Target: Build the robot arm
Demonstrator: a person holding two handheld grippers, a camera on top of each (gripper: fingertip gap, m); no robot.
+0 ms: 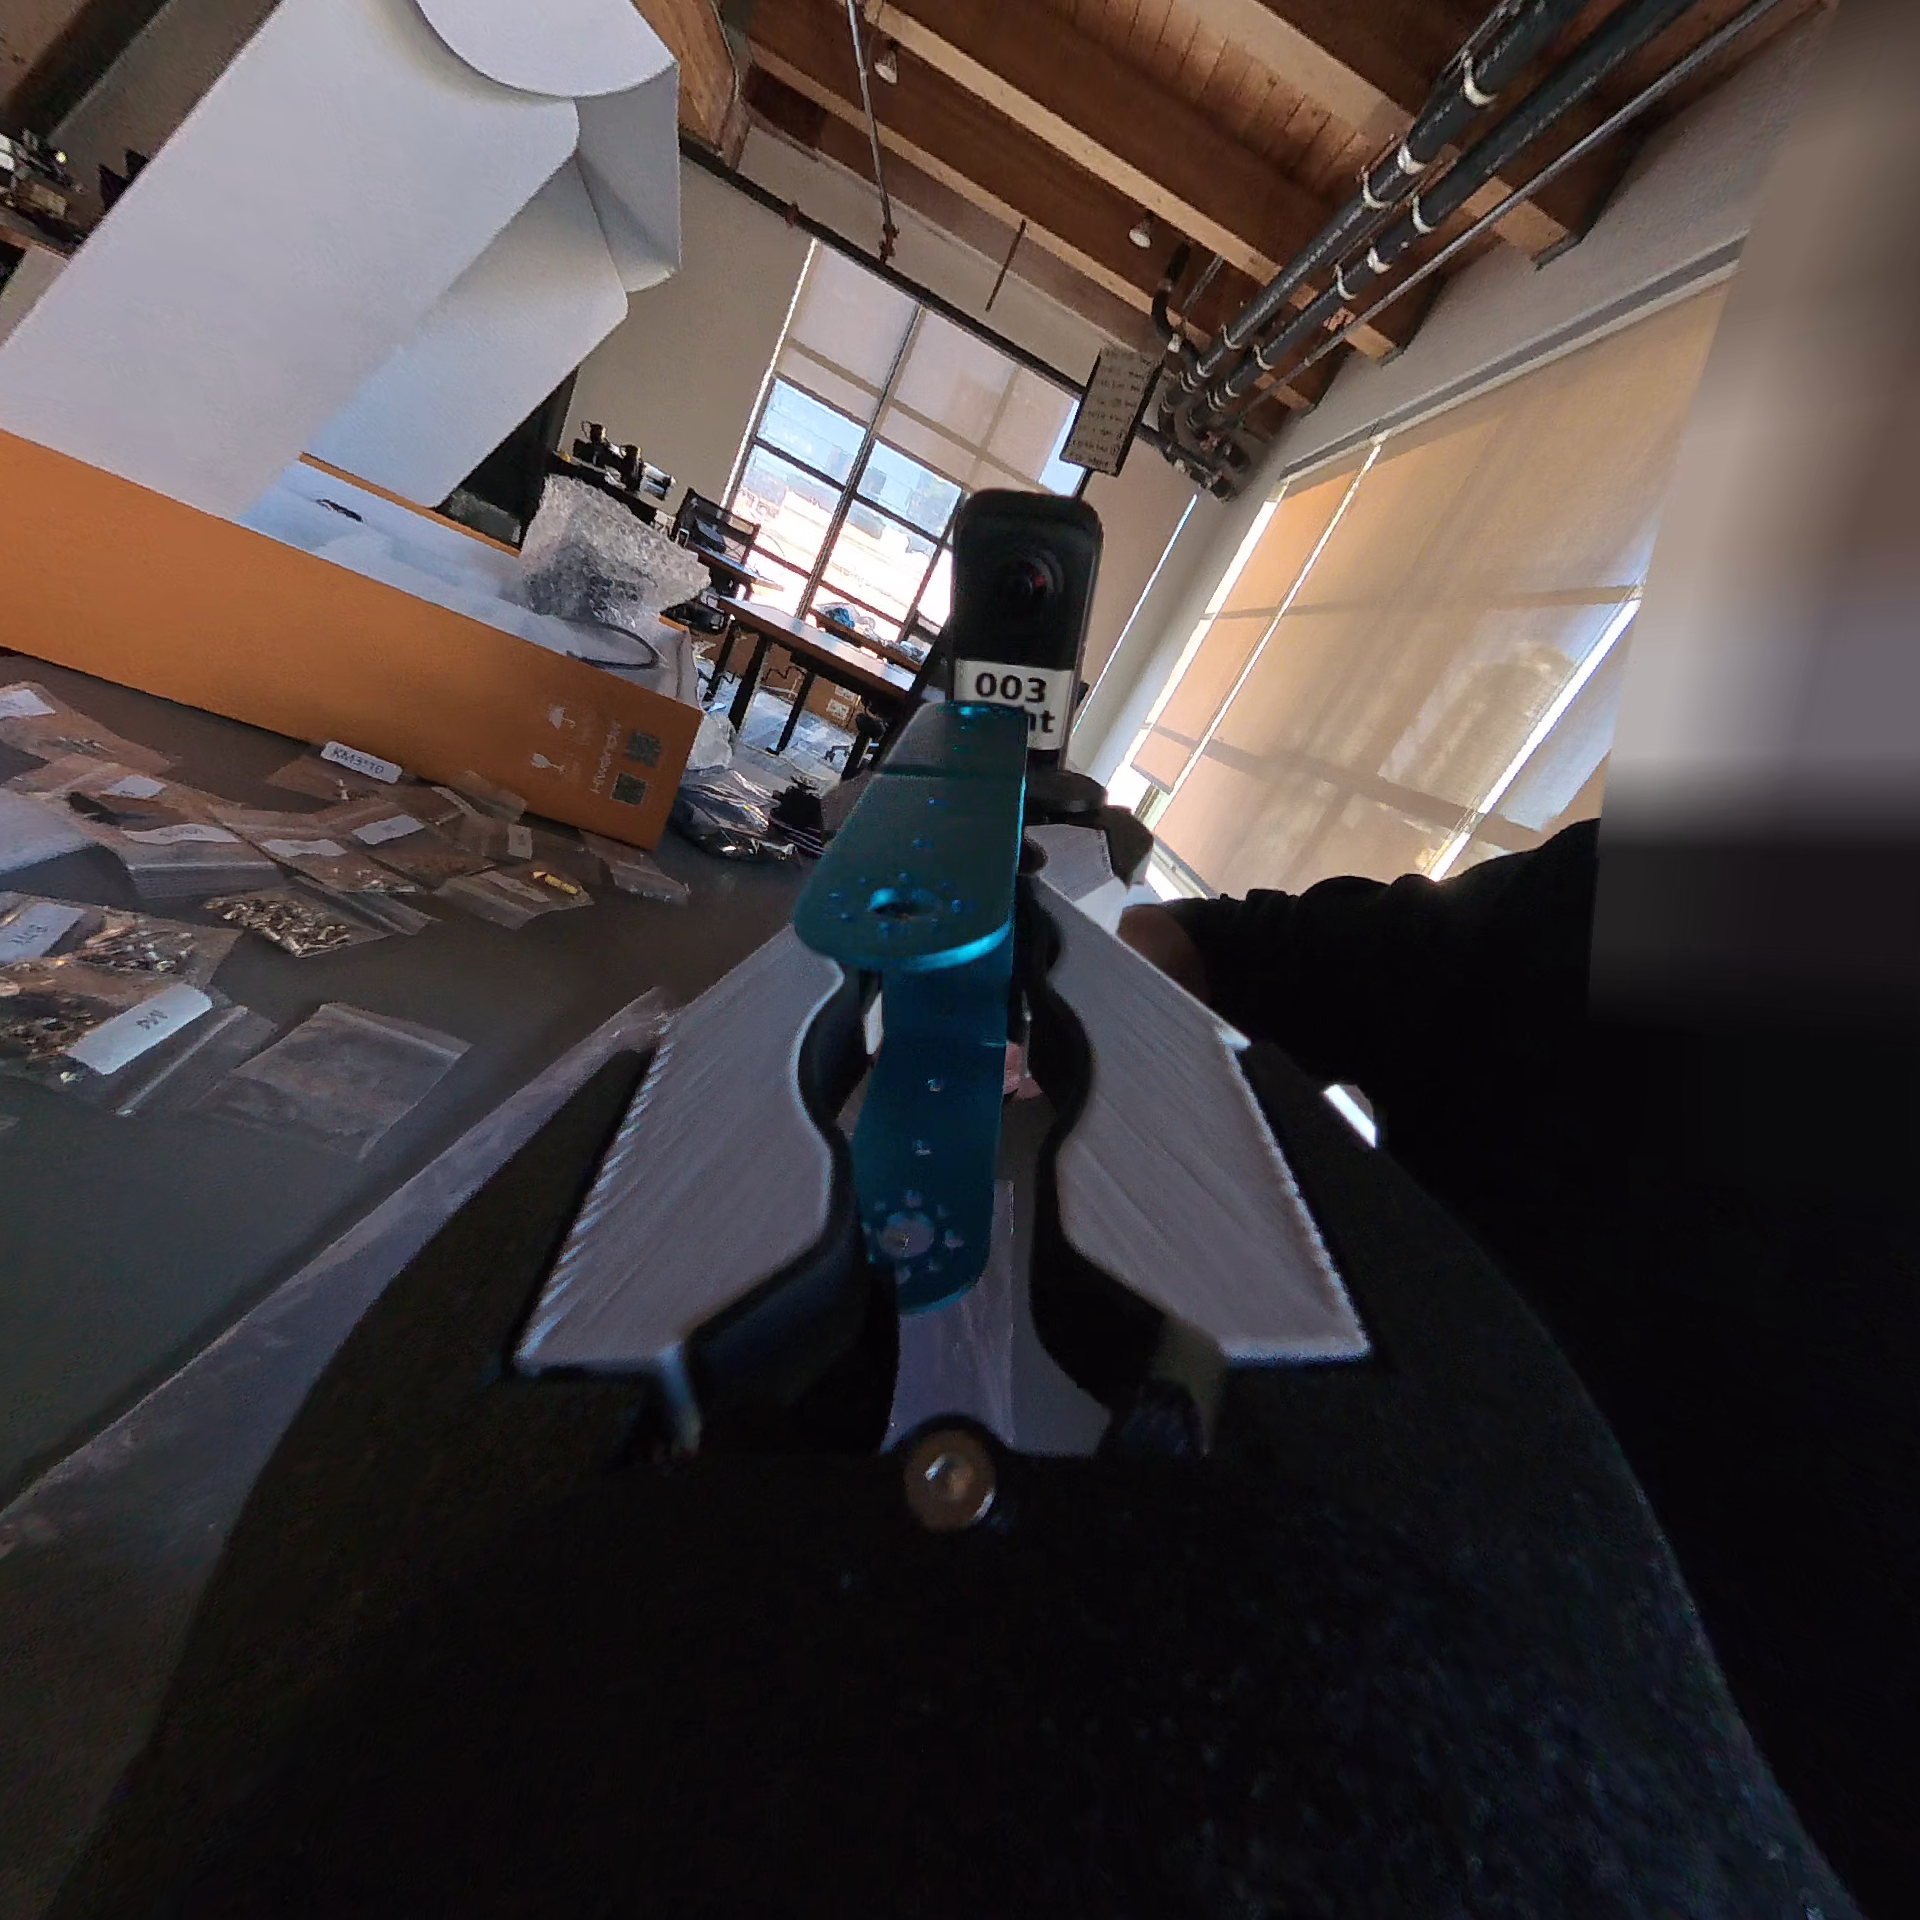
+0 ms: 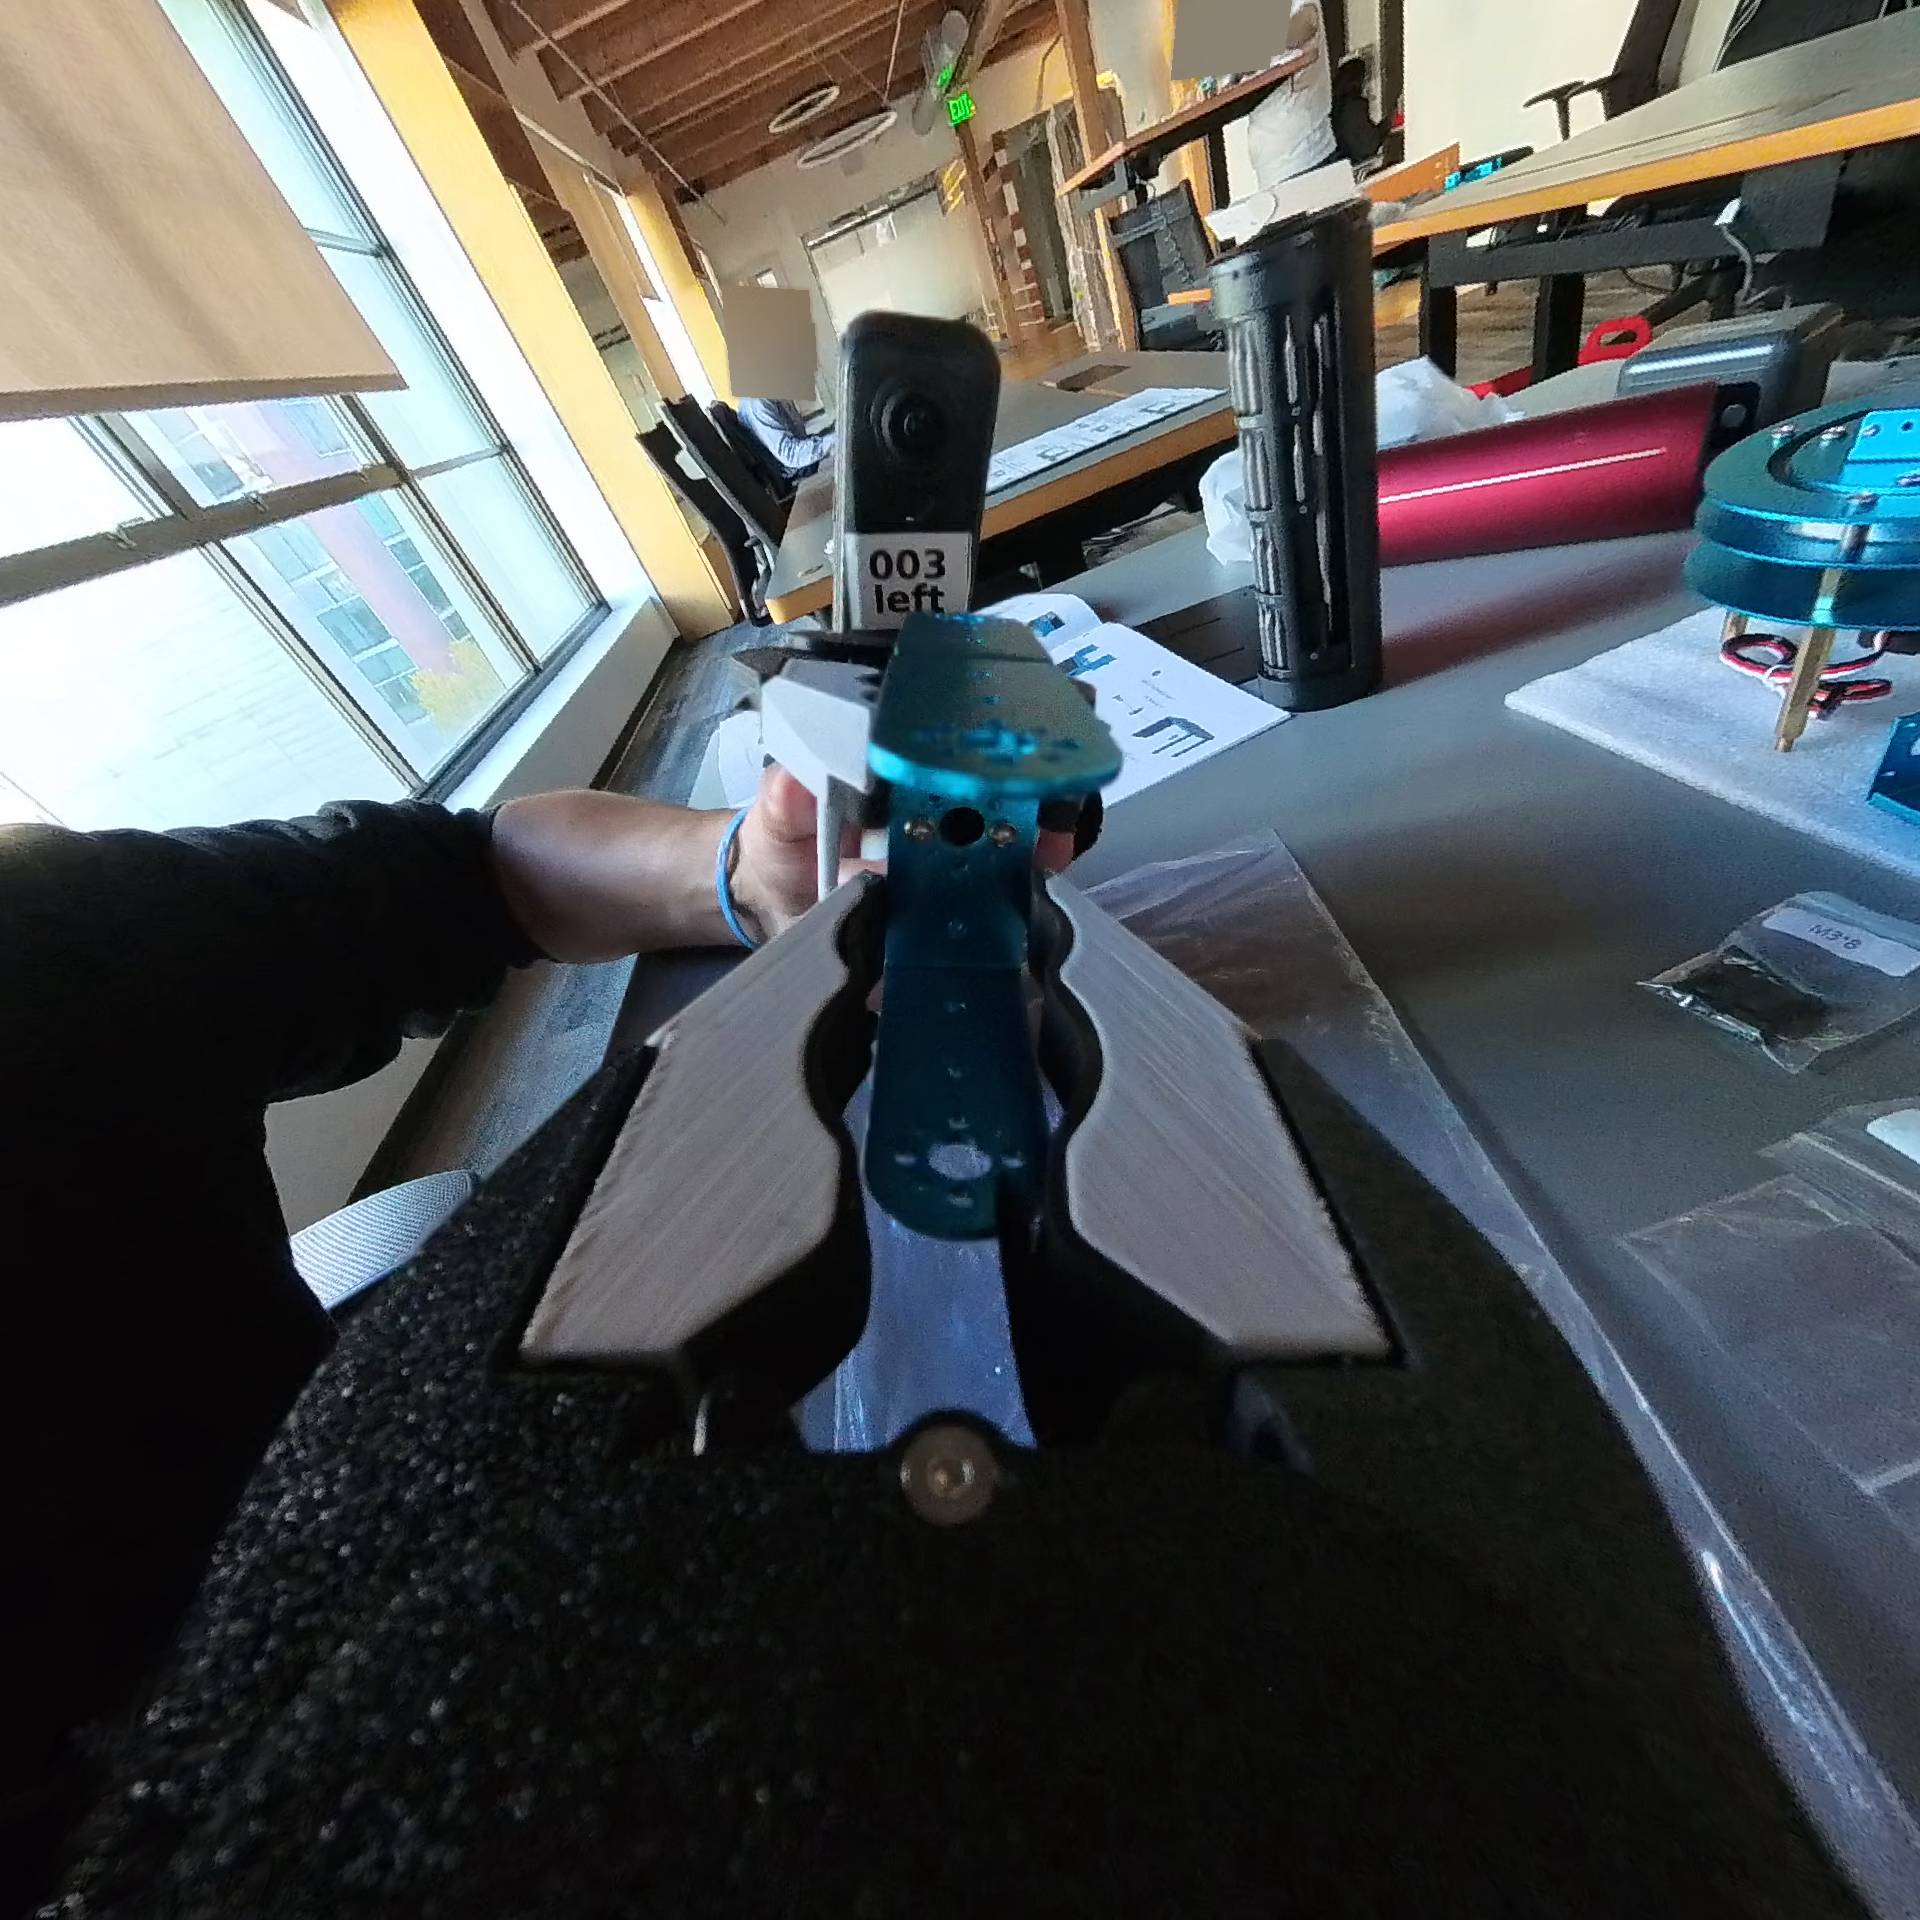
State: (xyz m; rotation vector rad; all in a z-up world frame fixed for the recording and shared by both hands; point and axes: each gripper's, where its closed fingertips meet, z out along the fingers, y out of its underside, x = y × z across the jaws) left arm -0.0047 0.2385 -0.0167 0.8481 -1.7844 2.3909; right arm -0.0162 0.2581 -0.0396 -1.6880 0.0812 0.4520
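Note:
My left gripper (image 1: 935, 956) is shut on a blue metal bracket (image 1: 935, 1101) that stands up between its grey fingers (image 1: 727, 1143). My right gripper (image 2: 956, 914) is shut on a like blue bracket (image 2: 951, 1081). The two grippers face each other above a grey table (image 2: 1455, 831). The brackets meet end to end: the far bracket (image 1: 925, 831) lies over the tip of mine, and in the right wrist view the left gripper's bracket (image 2: 987, 717) caps mine. I cannot tell if they are fastened. A hand (image 2: 644, 873) holds the left gripper, whose camera (image 2: 914, 436) faces me.
An orange box (image 1: 312, 644) with a bubble-wrap bag (image 1: 592, 561) and several small bags of screws (image 1: 291, 914) lie on the left. A black cylinder (image 2: 1309, 468), red tube (image 2: 1538, 488), teal round assembly (image 2: 1829, 520), booklet (image 2: 1143, 707) and plastic bags (image 2: 1787, 977) sit on the right. The tips of both grippers are at nearly the same place.

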